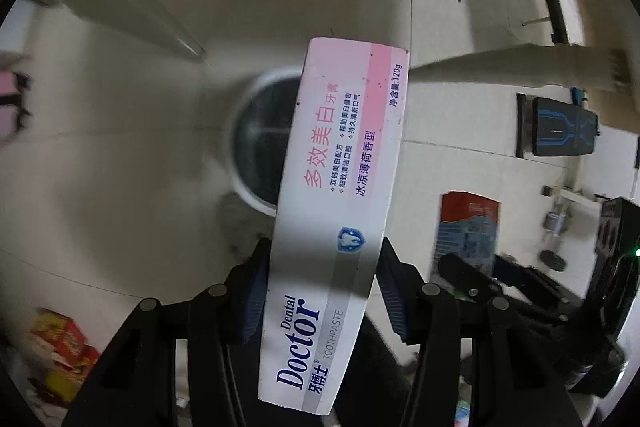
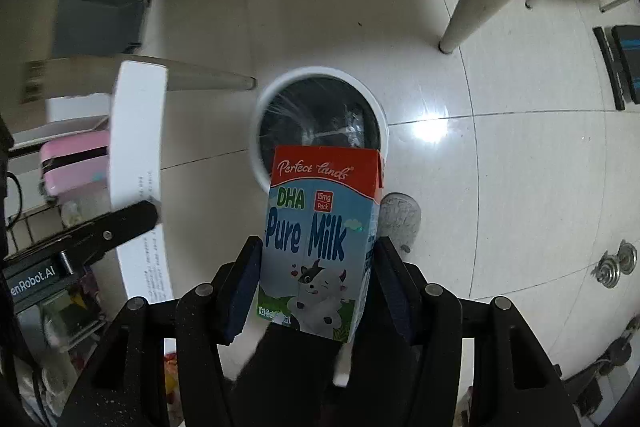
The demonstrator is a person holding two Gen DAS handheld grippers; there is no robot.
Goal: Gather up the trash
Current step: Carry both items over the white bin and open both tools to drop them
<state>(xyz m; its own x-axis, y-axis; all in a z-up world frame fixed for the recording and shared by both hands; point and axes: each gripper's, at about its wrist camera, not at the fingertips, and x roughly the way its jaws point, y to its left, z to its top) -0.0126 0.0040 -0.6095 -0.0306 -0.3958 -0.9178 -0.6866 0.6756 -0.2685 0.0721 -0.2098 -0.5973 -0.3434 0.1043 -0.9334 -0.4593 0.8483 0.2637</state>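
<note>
**Both tongs loaded above the bin**

Nearest first: left gripper (image 1: 324, 283) points steeply down, its blue pads set against the two long edges of a toothpaste box (image 1: 336, 211). Box is white and pink, marked "Dental Doctor", and juts forward past the fingertips, tilted slightly right. Grip looks closed on it, no gap visible at either pad.

Right gripper (image 2: 316, 279) likewise points down and clamps a milk carton (image 2: 320, 239) by its two sides. Carton is blue with a red top band, "Pure Milk" and a cartoon cow facing the camera, standing upright between the pads.

Beyond both loads: a round trash bin (image 2: 280, 87), white rim, dark liner, stands on a pale tiled floor (image 2: 520, 187). In each wrist view the held item's far end overlaps the bin's mouth.

Right view, left side: the toothpaste box shows as a long white slab with the other gripper's black finger on it. A grey shoe (image 2: 400, 219) shows just right of the carton.

Farther: white table leg (image 2: 472, 7); pink case (image 2: 76, 163) at left.
</note>
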